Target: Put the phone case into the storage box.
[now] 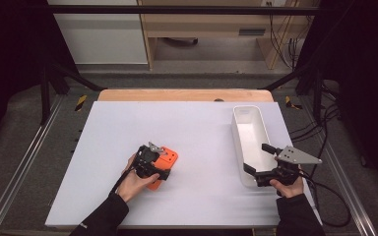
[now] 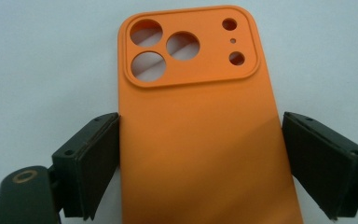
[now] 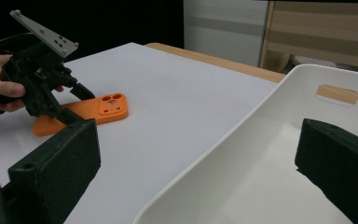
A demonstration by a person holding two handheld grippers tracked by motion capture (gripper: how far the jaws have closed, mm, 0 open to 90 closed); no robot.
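The orange phone case [image 2: 200, 140] is looking like soft matt plastic, smooth, with only a weak shine. The white bin [image 3: 261, 154] is showing smooth plastic with a slight gloss, and the table top [image 1: 202, 128] is appearing matt white with a wooden edge. The gripper pads [image 2: 93, 163] are looking dark, matt and a little rough.

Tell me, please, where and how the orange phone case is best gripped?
Grip the orange phone case across its two long edges, below the raised camera panel, coming down from above. It lies flat, back up, and the left gripper already straddles that plain, parallel-sided stretch with its jaws open.
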